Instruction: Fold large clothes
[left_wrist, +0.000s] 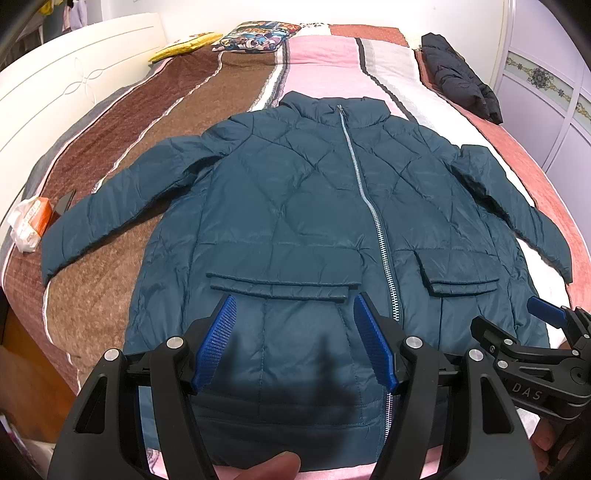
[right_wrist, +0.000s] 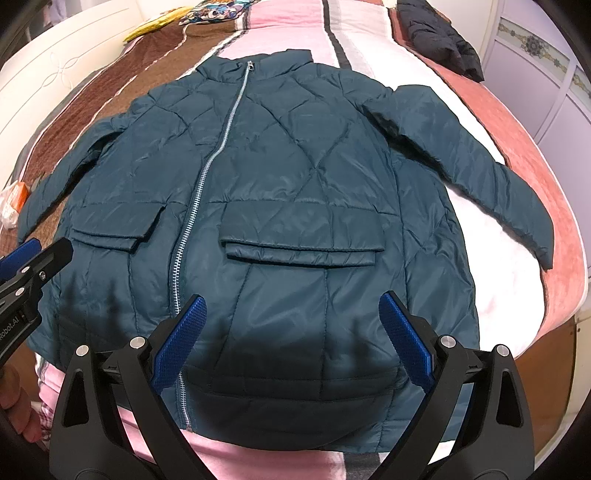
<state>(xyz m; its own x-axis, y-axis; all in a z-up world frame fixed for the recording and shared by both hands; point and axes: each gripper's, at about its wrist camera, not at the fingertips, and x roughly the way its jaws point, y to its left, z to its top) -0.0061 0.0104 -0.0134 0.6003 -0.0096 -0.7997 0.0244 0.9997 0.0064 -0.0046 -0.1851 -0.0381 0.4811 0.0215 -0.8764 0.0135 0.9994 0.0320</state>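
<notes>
A teal quilted puffer jacket (left_wrist: 295, 206) lies flat and zipped on the bed, collar far, hem near, both sleeves spread out to the sides. It also shows in the right wrist view (right_wrist: 280, 177). My left gripper (left_wrist: 293, 306) is open and empty, held above the lower left front, just below the left pocket flap (left_wrist: 280, 290). My right gripper (right_wrist: 291, 302) is open and empty above the lower right front, below the right pocket flap (right_wrist: 299, 253). The right gripper also shows at the right edge of the left wrist view (left_wrist: 546, 314).
The bed (left_wrist: 147, 122) has a striped brown, pink and white cover. A dark folded jacket (left_wrist: 458, 77) lies at the far right. Cushions (left_wrist: 255, 35) lie at the head. A tissue pack (left_wrist: 31, 221) and a phone (left_wrist: 66, 201) lie at the left edge. A wardrobe (left_wrist: 546, 92) stands at the right.
</notes>
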